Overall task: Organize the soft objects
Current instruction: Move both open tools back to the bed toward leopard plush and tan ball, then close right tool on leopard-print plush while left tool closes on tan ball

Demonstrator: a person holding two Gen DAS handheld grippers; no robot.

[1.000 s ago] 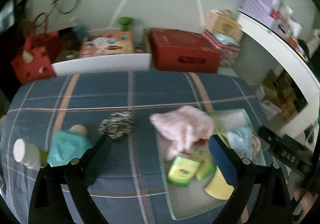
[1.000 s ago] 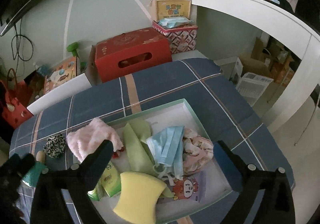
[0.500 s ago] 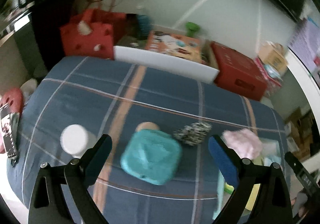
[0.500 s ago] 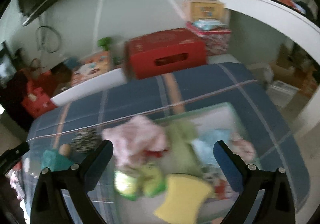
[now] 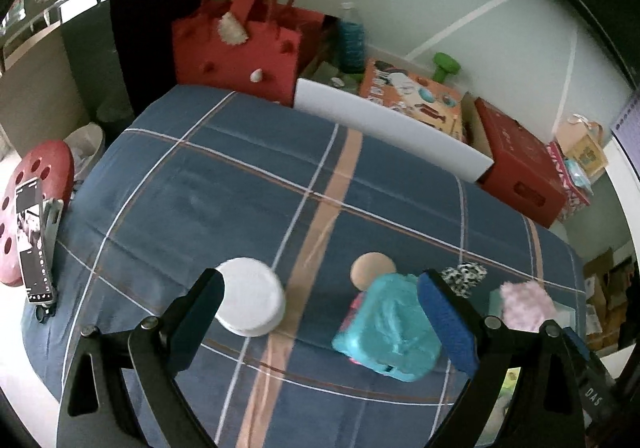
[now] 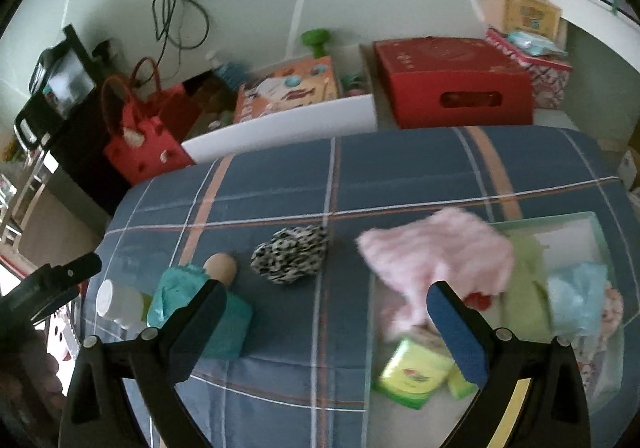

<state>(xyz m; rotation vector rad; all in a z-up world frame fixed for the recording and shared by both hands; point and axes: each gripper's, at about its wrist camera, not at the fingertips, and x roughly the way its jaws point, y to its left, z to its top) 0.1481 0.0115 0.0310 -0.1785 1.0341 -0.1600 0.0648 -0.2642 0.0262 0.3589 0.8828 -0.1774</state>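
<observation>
Both grippers, left gripper (image 5: 320, 312) and right gripper (image 6: 326, 318), hang wide apart and empty over the plaid table (image 5: 240, 200), teal pack (image 5: 390, 336) just below the left.

Right wrist view: pink fluffy cloth (image 6: 436, 260) motion-blurred, edges smeared; its lower part hidden behind right gripper's (image 6: 328, 320) finger. Tray (image 6: 576, 220) cut off at right/bottom frame edge, contents blurred. Left wrist view: teal packet (image 5: 386, 328) partly behind blue finger pad (image 5: 444, 320); tray at lower right mostly hidden. Phone screen (image 5: 34, 236) at left edge too small to read.
</observation>
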